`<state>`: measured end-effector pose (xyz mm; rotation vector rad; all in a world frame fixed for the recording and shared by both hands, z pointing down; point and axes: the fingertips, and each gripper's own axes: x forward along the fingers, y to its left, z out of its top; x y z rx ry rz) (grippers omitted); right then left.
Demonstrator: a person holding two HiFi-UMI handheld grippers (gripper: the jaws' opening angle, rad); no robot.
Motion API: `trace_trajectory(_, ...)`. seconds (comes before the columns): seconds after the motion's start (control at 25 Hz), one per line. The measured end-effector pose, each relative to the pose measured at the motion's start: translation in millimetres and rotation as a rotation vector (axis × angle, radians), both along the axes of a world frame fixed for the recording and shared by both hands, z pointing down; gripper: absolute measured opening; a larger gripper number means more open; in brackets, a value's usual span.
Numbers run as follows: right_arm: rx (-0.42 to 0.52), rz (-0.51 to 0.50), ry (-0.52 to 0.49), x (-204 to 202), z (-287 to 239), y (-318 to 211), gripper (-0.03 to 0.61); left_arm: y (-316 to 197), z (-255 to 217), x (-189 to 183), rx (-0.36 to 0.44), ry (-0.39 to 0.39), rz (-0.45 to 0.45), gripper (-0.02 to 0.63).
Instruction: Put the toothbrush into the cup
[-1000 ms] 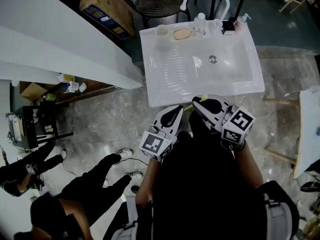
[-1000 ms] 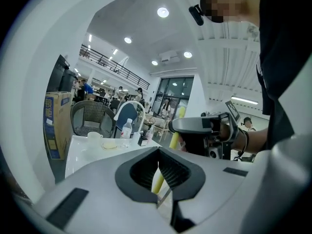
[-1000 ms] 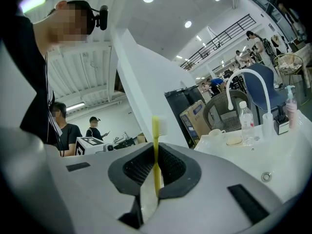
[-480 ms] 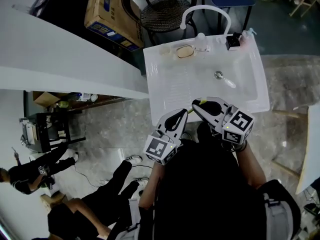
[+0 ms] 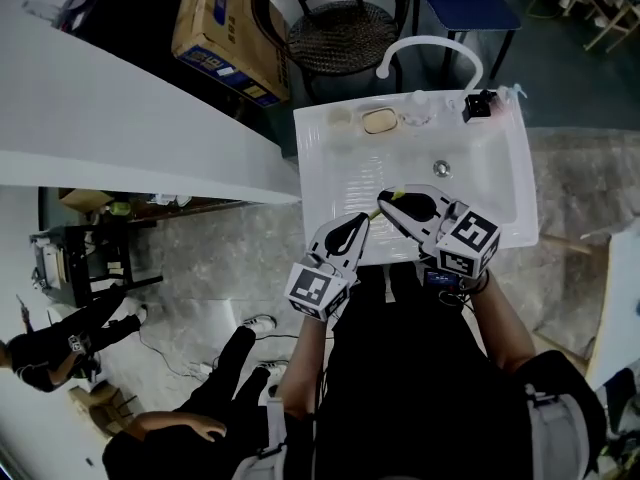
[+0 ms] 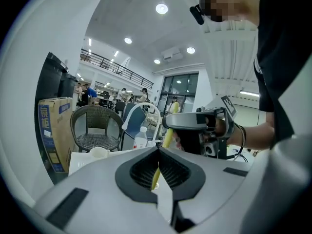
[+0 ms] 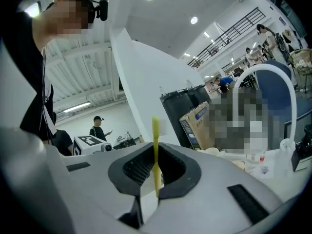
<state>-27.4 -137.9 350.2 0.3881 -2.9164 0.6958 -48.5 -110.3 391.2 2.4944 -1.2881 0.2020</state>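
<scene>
My right gripper (image 5: pixel 386 201) is shut on a yellow toothbrush (image 5: pixel 392 194), and both hang over the front of the white sink (image 5: pixel 330 183). In the right gripper view the toothbrush (image 7: pixel 155 130) stands upright between the jaws of the right gripper (image 7: pixel 155 145). A little to the left, my left gripper (image 5: pixel 357 220) sits over the sink's front rim. It is shut with nothing in it (image 6: pixel 159 150). A white cup (image 5: pixel 340 116) stands at the sink's back left corner. The left gripper view also shows the cup (image 6: pixel 99 152) and the held toothbrush (image 6: pixel 168 130).
Along the sink's back rim are a soap dish (image 5: pixel 380 120), a clear bottle (image 5: pixel 418 108), a black item (image 5: pixel 480 105) and a white arched faucet (image 5: pixel 430 53). A wicker chair (image 5: pixel 340 28) and cardboard box (image 5: pixel 225 28) stand behind. A white counter (image 5: pixel 130 118) runs left; people (image 5: pixel 230 368) sit lower left.
Both grippers have moved forward from in front of the sink to over its front part. The right one still holds the toothbrush, and the left one stays shut.
</scene>
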Motion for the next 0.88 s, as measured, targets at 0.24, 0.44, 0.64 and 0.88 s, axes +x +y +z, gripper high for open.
trace_trajectory(0.24, 0.004, 0.058, 0.042, -13, 5, -34, 0.031, -31, 21, -21, -0.020, 0.017, 0.040, 0.009)
trace_trajectory(0.44, -0.005, 0.109, 0.048, -23, 20, -71, 0.031, -57, 41, -41, -0.038, 0.027, 0.049, 0.009)
trace_trajectory(0.64, -0.017, 0.140, 0.039, -37, 34, -103, 0.031, -76, 67, -57, -0.078, 0.016, 0.059, 0.009)
trace_trajectory(0.88, 0.004, 0.136, 0.042, -62, 48, -138, 0.031, -100, 91, -71, -0.103, 0.014, 0.072, 0.009)
